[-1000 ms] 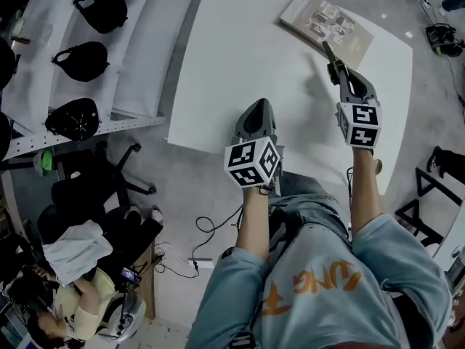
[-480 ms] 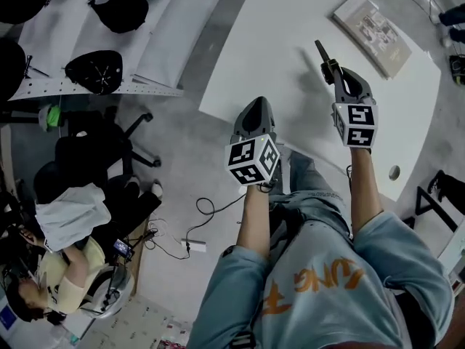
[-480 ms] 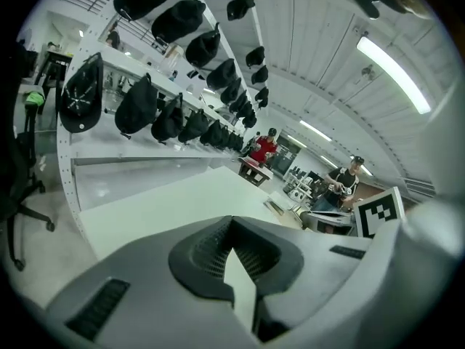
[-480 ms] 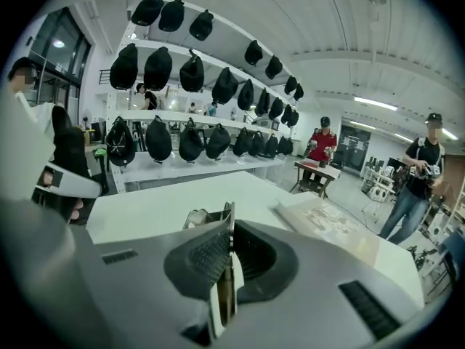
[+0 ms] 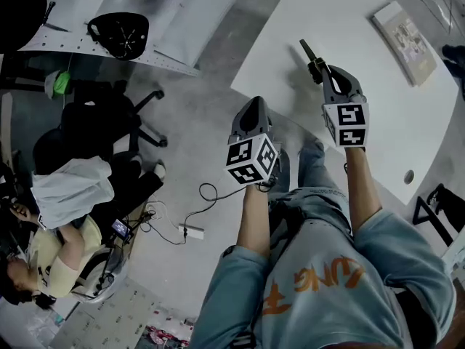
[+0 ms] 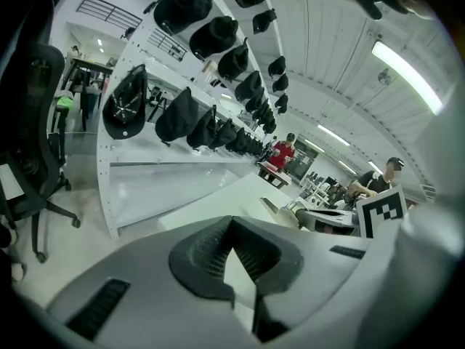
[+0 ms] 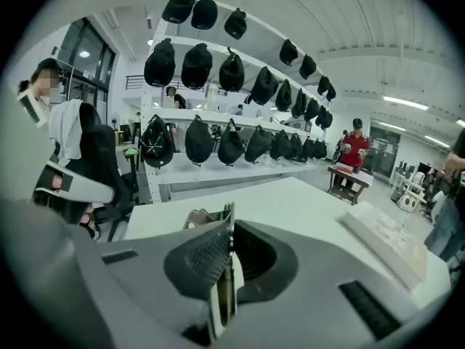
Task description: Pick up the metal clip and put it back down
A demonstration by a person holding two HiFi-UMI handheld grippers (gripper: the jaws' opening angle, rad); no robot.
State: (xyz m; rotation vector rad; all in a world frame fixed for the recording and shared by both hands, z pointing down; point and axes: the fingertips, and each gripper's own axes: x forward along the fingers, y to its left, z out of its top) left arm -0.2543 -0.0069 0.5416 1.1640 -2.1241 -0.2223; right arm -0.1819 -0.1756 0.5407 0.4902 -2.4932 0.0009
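The metal clip (image 5: 306,50) is dark and thin and sticks out past the tips of my right gripper (image 5: 320,70), which is shut on it above the white table (image 5: 378,100). In the right gripper view the clip (image 7: 195,219) stands edge-on between the ribbed pads, its wire loops reaching forward over the table (image 7: 290,202); my right gripper (image 7: 227,240) clamps it. My left gripper (image 5: 254,105) hangs over the floor just off the table's near edge, shut and holding nothing. The left gripper view shows the left gripper (image 6: 232,227) with its tips meeting.
A book (image 5: 407,41) lies at the table's far right corner. To the left are white shelves with black caps (image 5: 120,33), an office chair (image 5: 109,126), a seated person (image 5: 65,231) and a cable with a power strip (image 5: 190,231) on the floor.
In the head view the table and book have slid up and to the right. The right gripper still holds the clip and sits slightly further left and higher. The left gripper has hardly moved.
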